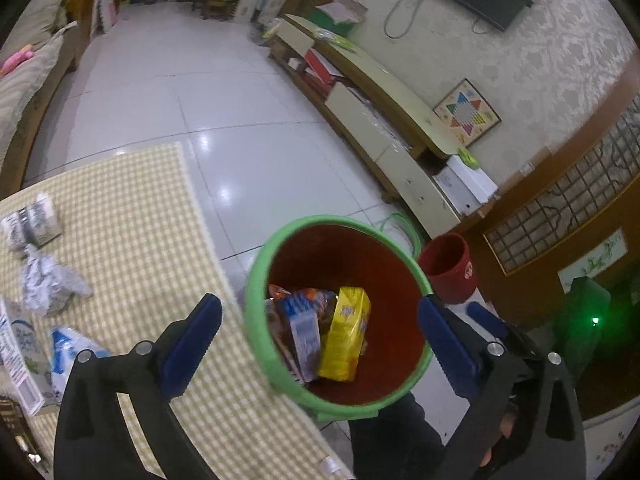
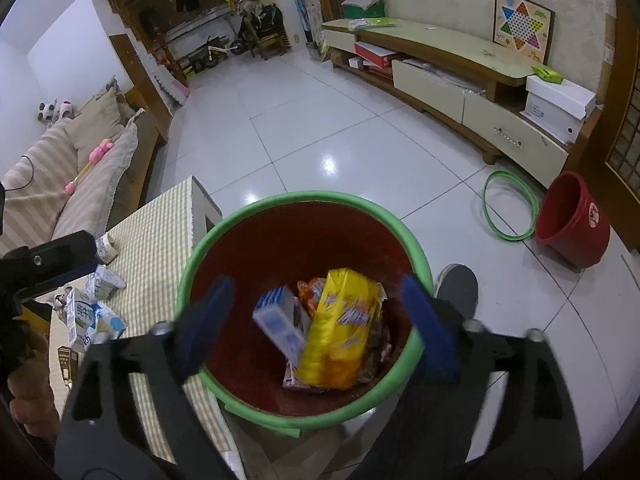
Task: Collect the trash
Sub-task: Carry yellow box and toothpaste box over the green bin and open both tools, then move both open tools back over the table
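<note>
A red bin with a green rim (image 1: 256, 292) (image 2: 304, 198) stands on the floor beside the checked table (image 1: 132, 220) (image 2: 160, 240). Inside lie a yellow packet (image 1: 345, 336) (image 2: 340, 332), a blue-white carton (image 1: 302, 334) (image 2: 280, 324) and an orange wrapper (image 1: 312, 294) (image 2: 310, 286). My left gripper (image 1: 320, 344) is open and empty, over the table edge and bin. My right gripper (image 2: 320, 328) is open and empty above the bin. Crumpled paper (image 1: 48, 276), milk cartons (image 1: 18, 352) (image 2: 80, 316) and a blue-white bag (image 1: 66, 346) lie on the table.
A second red bucket (image 1: 448, 268) (image 2: 572, 220) and a green hoop (image 2: 510, 208) are on the tiled floor to the right. A long TV cabinet (image 1: 380, 128) (image 2: 460, 80) runs along the wall. A sofa (image 2: 60, 168) stands at the left. A shoe (image 2: 458, 286) is beside the bin.
</note>
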{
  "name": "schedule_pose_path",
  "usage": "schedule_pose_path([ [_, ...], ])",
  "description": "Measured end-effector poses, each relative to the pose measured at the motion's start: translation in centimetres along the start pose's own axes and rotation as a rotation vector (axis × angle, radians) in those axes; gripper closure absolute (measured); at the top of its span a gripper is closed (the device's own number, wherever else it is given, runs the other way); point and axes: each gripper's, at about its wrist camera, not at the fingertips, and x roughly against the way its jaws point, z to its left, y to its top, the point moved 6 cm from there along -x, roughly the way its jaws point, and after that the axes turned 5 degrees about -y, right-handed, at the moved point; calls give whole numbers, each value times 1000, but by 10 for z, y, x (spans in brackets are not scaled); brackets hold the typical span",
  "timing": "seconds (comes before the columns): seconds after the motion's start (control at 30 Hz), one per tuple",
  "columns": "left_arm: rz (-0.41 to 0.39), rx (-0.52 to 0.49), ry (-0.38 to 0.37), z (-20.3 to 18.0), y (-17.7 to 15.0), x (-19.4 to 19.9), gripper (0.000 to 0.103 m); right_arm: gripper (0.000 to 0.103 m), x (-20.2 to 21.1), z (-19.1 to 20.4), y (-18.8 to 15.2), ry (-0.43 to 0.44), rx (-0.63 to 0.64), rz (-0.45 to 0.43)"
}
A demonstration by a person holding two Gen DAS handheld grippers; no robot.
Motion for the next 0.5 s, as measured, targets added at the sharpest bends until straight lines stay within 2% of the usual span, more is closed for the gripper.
schedule_pose_path([
  [0.03,-4,4,8,4,-1,4,8,5,2,3,1,-8,9,-8],
  [0.3,-45,28,81,47,-11,46,8,5,8,35,1,10,56,-23],
  [0.5,-87,56,139,88,-23,91,8,5,9,83,-7,55,120,-17],
])
